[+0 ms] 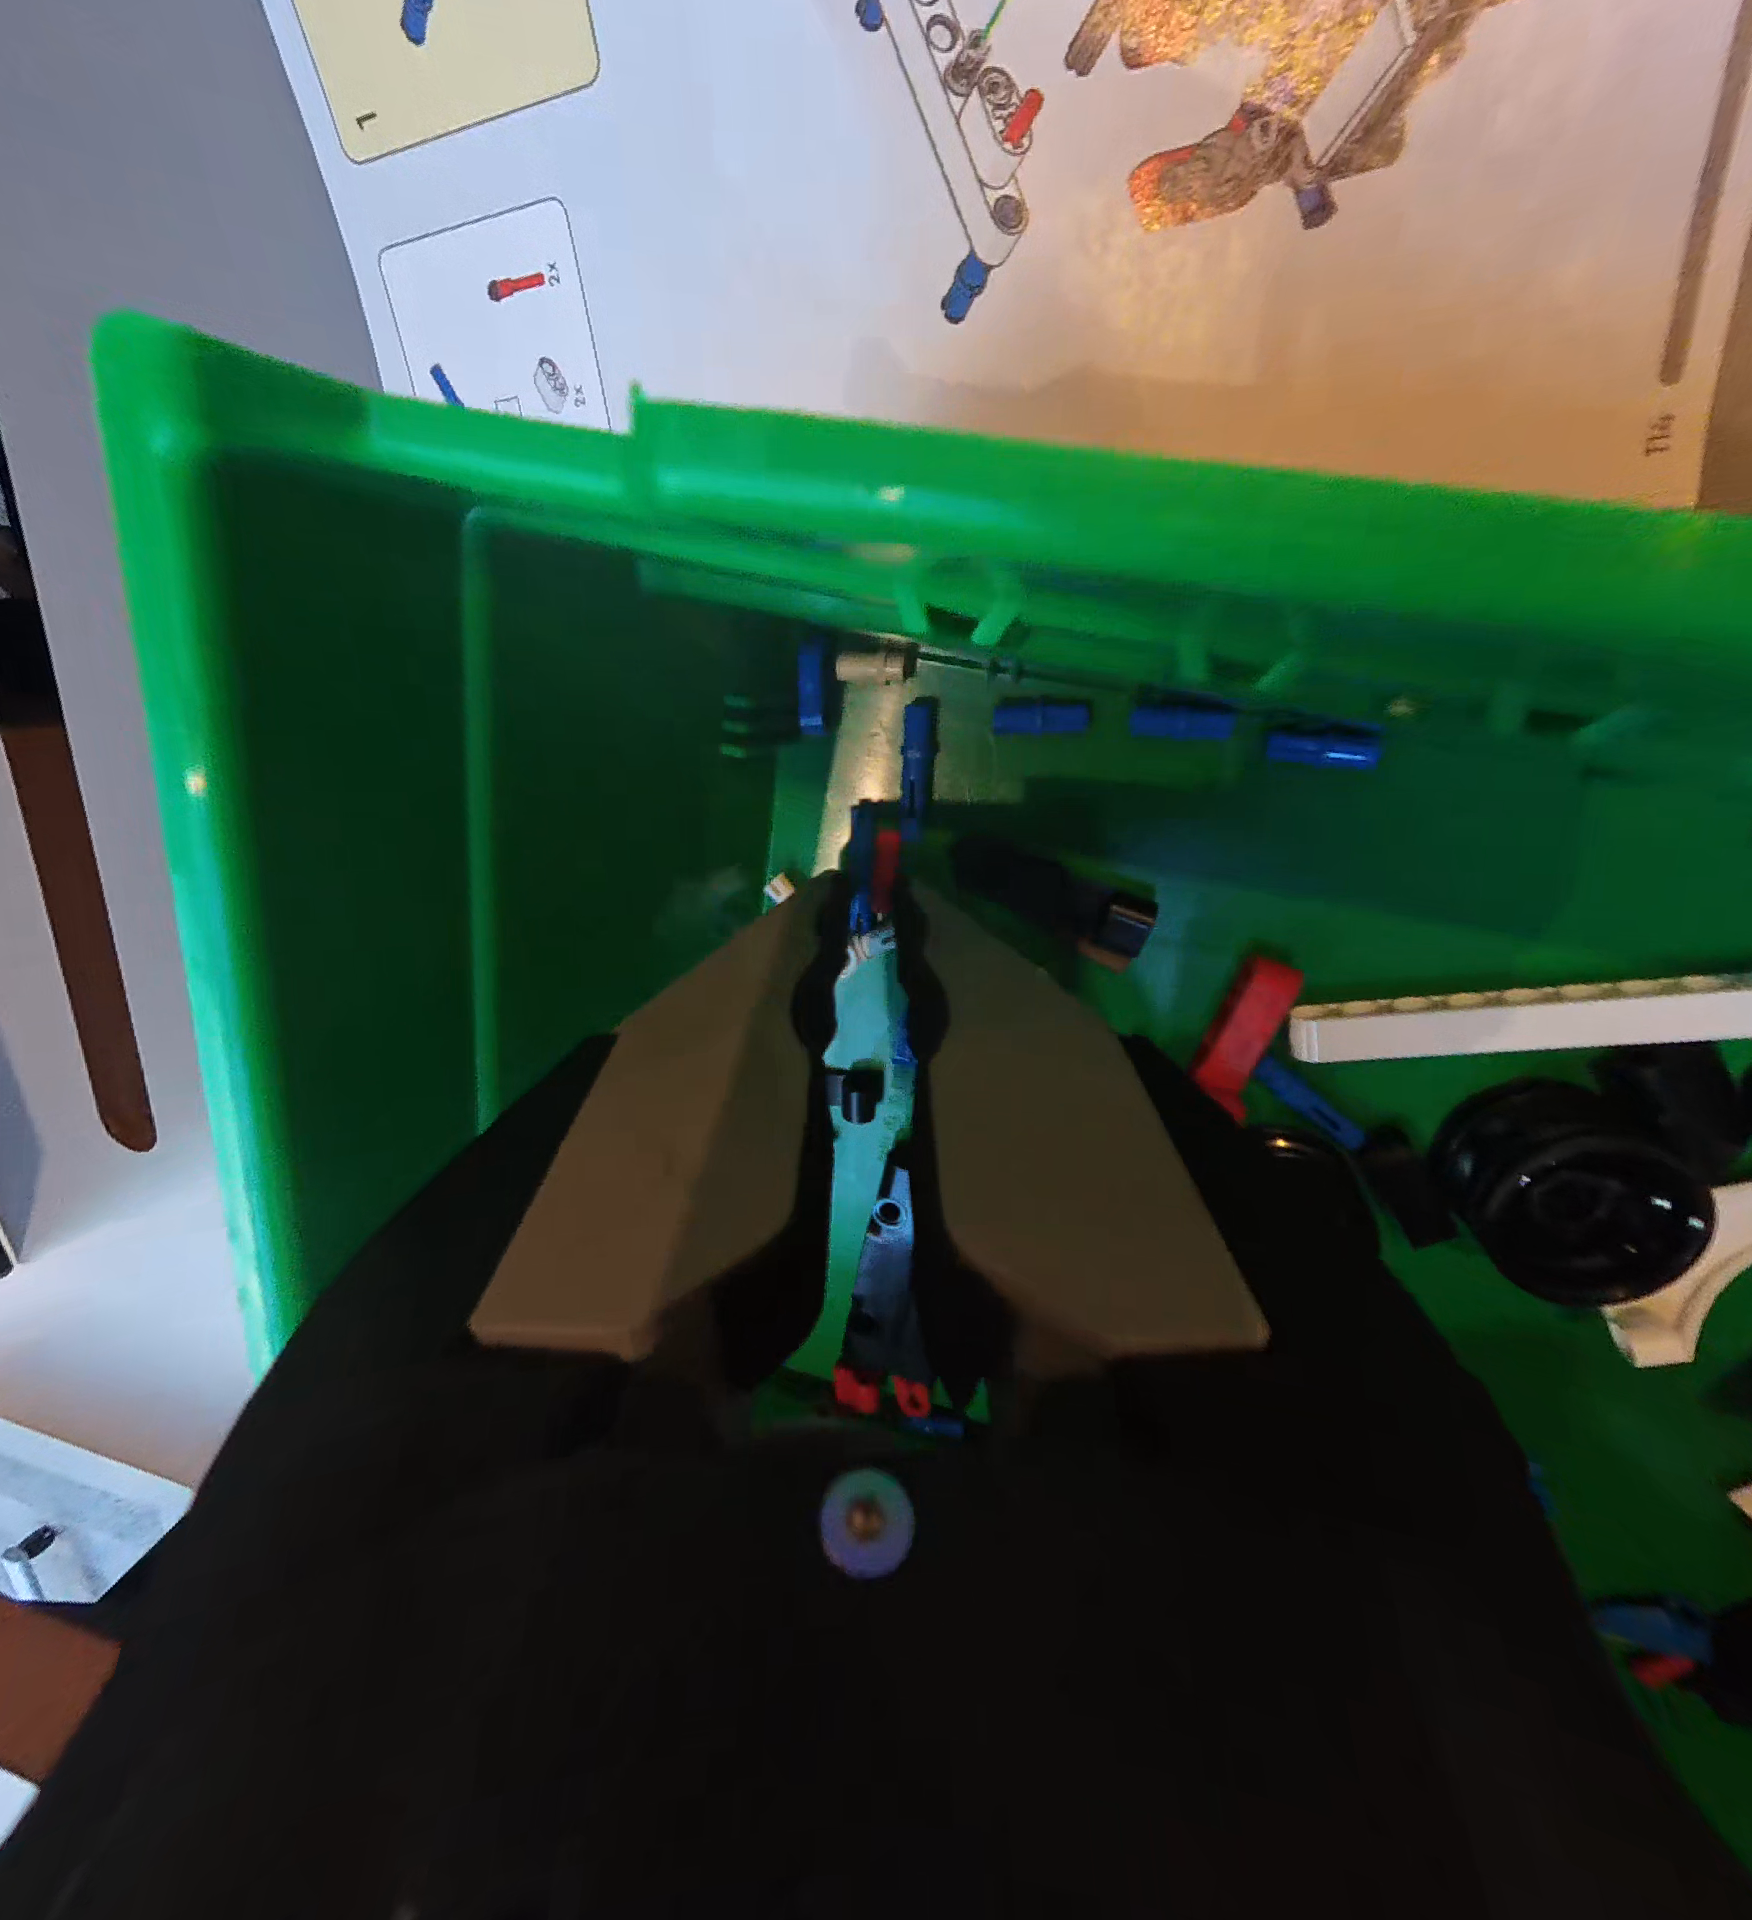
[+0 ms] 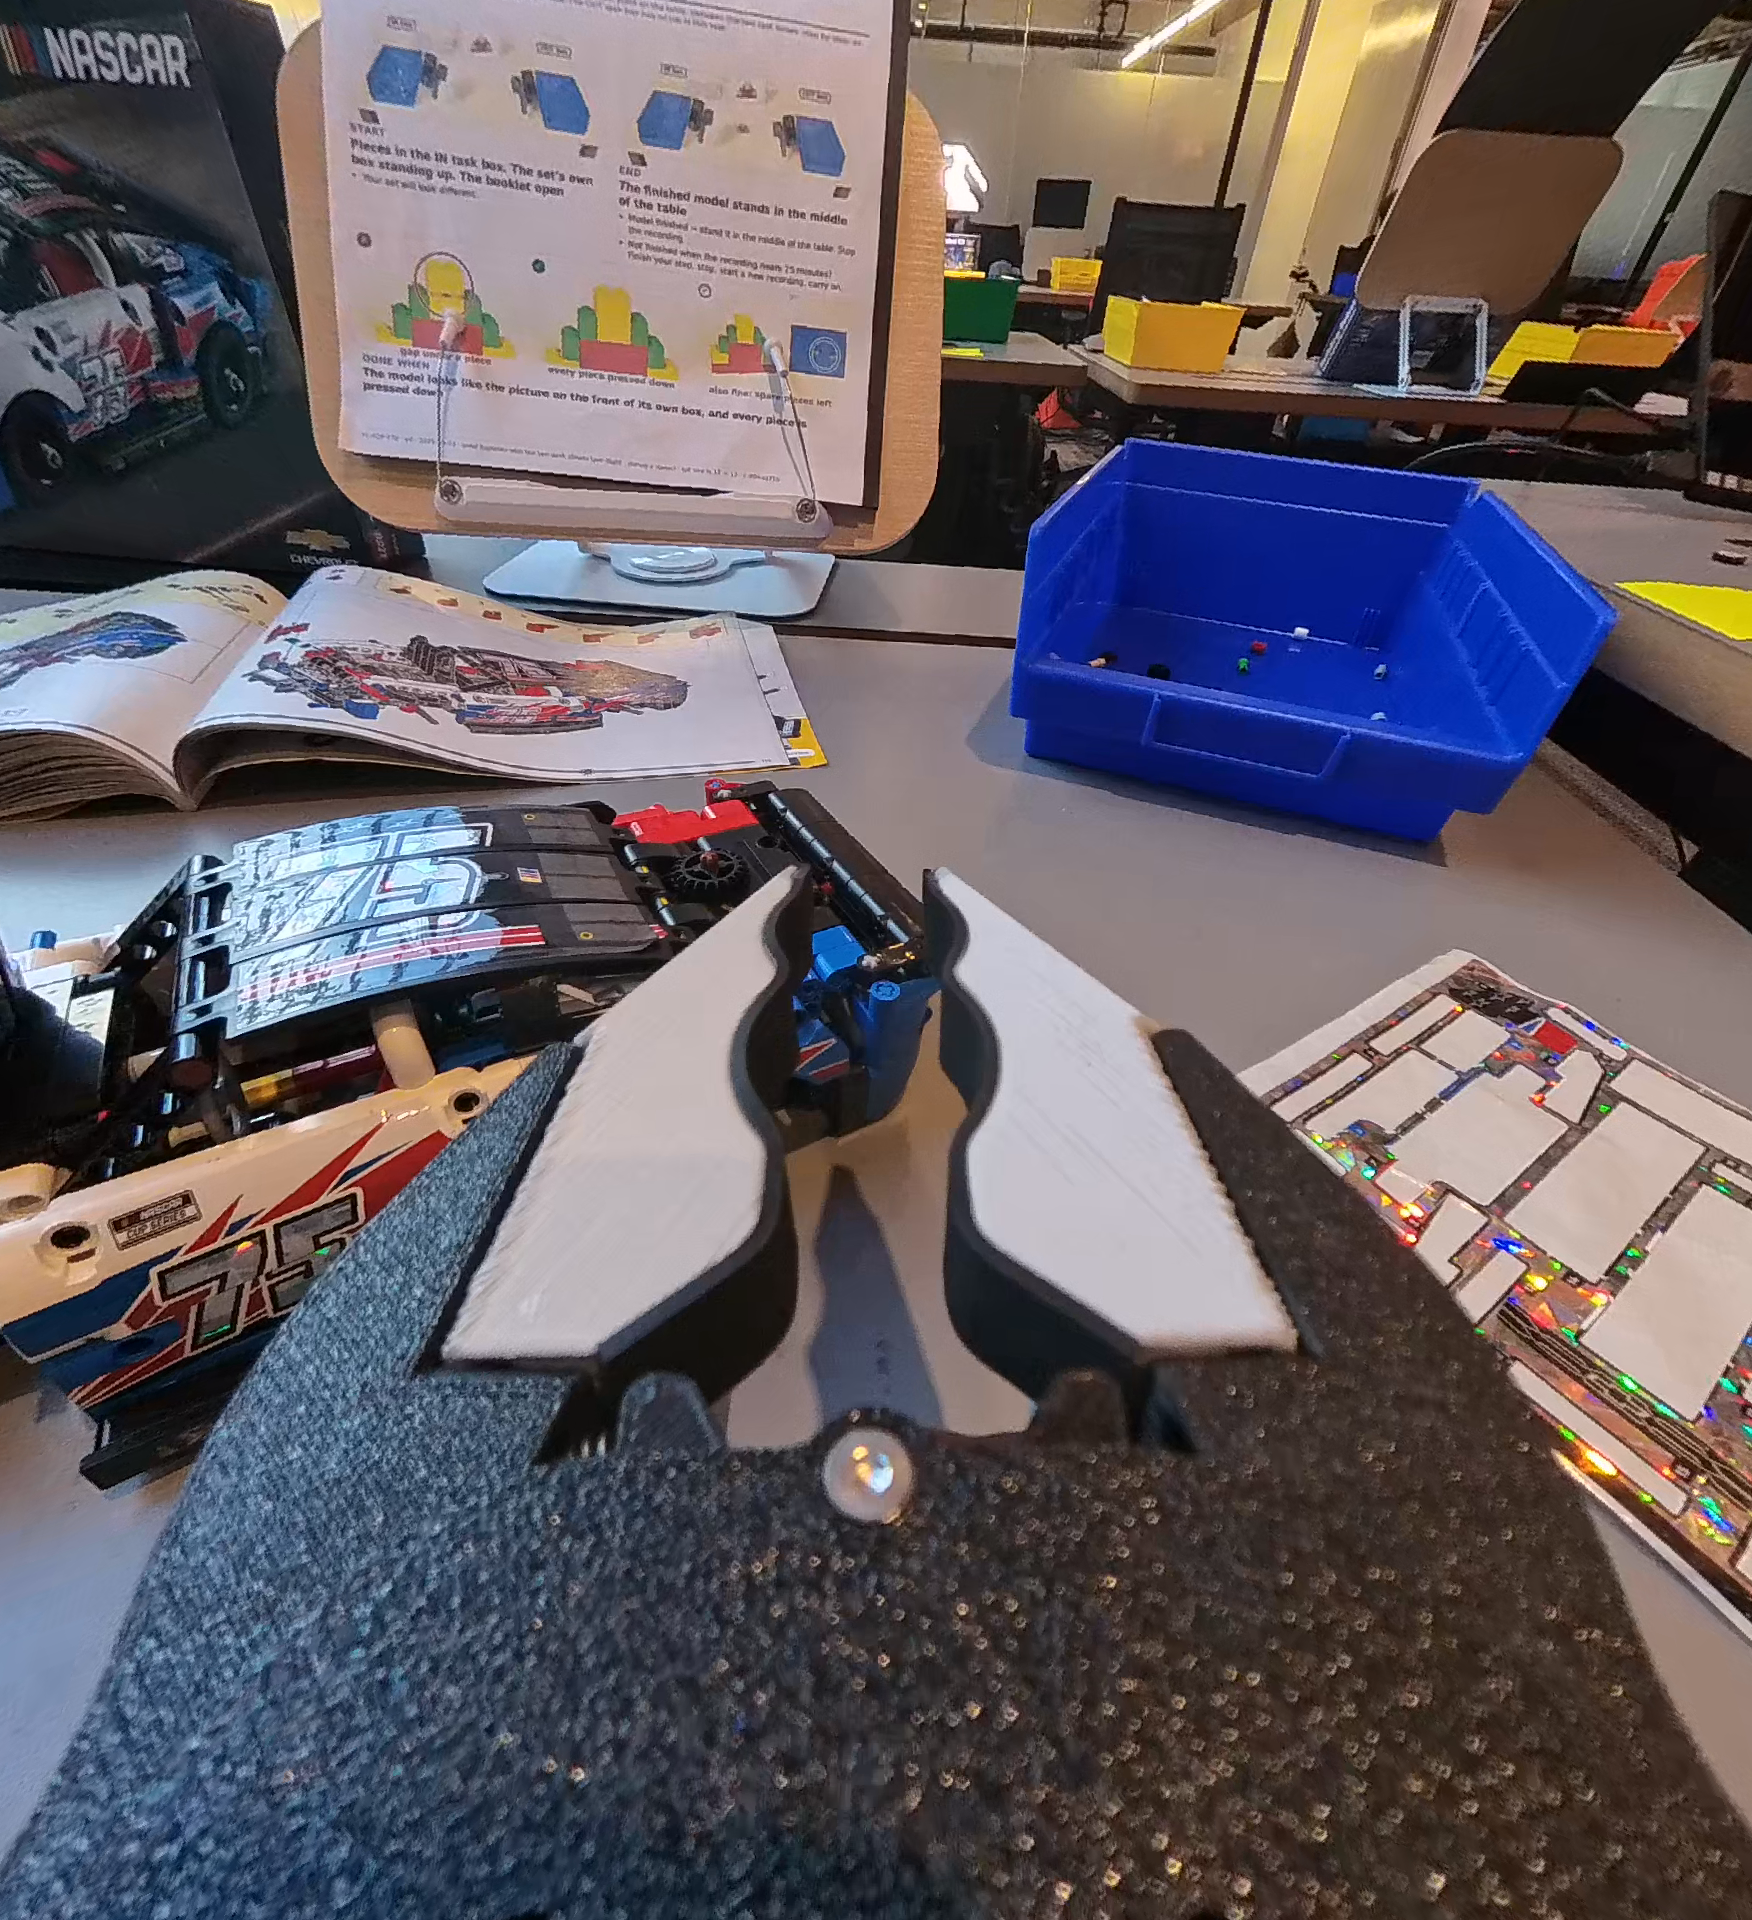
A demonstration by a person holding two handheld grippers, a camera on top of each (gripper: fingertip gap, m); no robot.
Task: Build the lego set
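Observation:
My left gripper (image 1: pixel 874 896), with tan fingers, reaches into a green bin (image 1: pixel 332 727) of loose Lego parts. Its tips are closed on a small blue and red pin piece (image 1: pixel 877 857) near the bin's back left corner. Blue pins (image 1: pixel 1178 719) lie along the back wall. To the right lie a red piece (image 1: pixel 1251 1013), a long white beam (image 1: pixel 1578 1013), black wheels (image 1: pixel 1578 1195) and a white arch (image 1: pixel 1703 1278). My right gripper (image 2: pixel 867 894), with white fingers, is open and empty just above the table. It sits at the right end of the partly built race car (image 2: pixel 352 935).
An open instruction booklet (image 2: pixel 436 686) lies behind the car and shows behind the green bin (image 1: pixel 851 260). A blue bin (image 2: pixel 1267 727) with a few small parts stands at the back right. A shiny sticker sheet (image 2: pixel 1578 1195) lies at right. The set box (image 2: pixel 93 291) and a sheet on a stand (image 2: pixel 602 260) are behind. One gripper's finger ends stand about 60 centimeters off the other's. From the left gripper's tips to the white arch (image 1: pixel 1703 1278) is close to 15 centimeters.

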